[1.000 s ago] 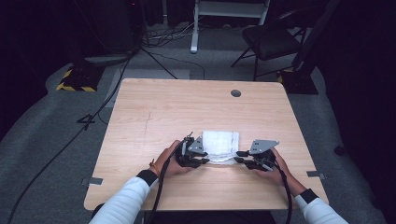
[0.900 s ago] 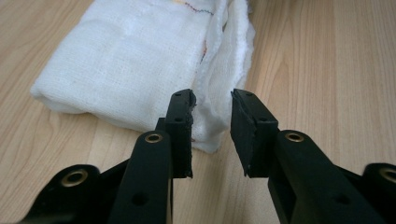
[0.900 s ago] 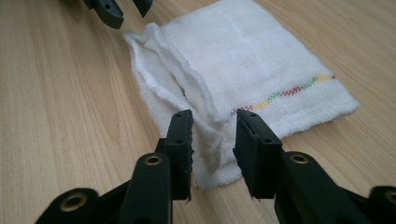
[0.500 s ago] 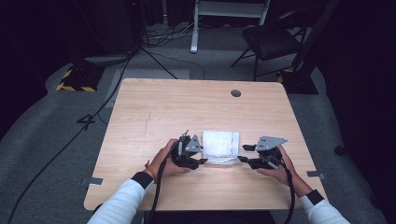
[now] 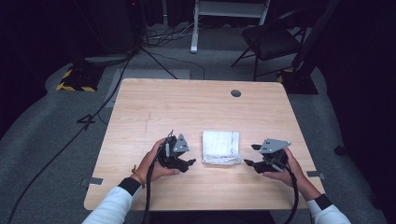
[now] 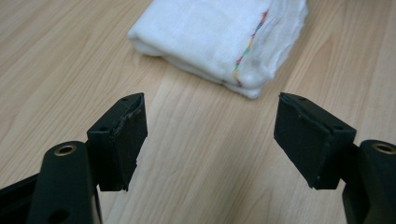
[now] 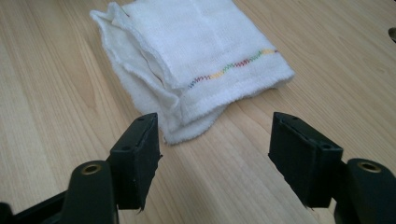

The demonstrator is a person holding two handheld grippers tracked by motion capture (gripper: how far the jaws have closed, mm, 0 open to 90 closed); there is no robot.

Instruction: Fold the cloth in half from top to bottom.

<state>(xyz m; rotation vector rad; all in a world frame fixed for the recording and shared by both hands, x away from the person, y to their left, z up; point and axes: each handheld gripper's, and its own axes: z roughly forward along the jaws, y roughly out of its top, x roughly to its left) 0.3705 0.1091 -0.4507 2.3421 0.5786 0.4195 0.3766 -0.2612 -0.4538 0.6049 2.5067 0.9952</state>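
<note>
Sitting flat near the middle of the wooden table [image 5: 154, 112], a bit toward the near edge, is a folded white cloth [image 5: 221, 147] with a thin rainbow-coloured stitch line running across it. It's folded into a neat squarish pad, though the layers splay a little at one corner in the right gripper view.

On either side of it the person has a gripper in each hand. The left gripper [image 5: 187, 162] sits just left of the cloth, jaws apart with nothing between them, and they've just been opening up. Same story with the right gripper [image 5: 251, 156] just right of the cloth: jaws wide, bare table between the pads, also just been opening. Neither one touches the cloth; from each gripper's own view the cloth lies just beyond the tips.

Farther back on the table there's a small dark round thing [image 5: 236, 93], probably a cable hole but it's too small to tell. Beyond the far edge stands a black chair [image 5: 271, 42] on the grey floor.
</note>
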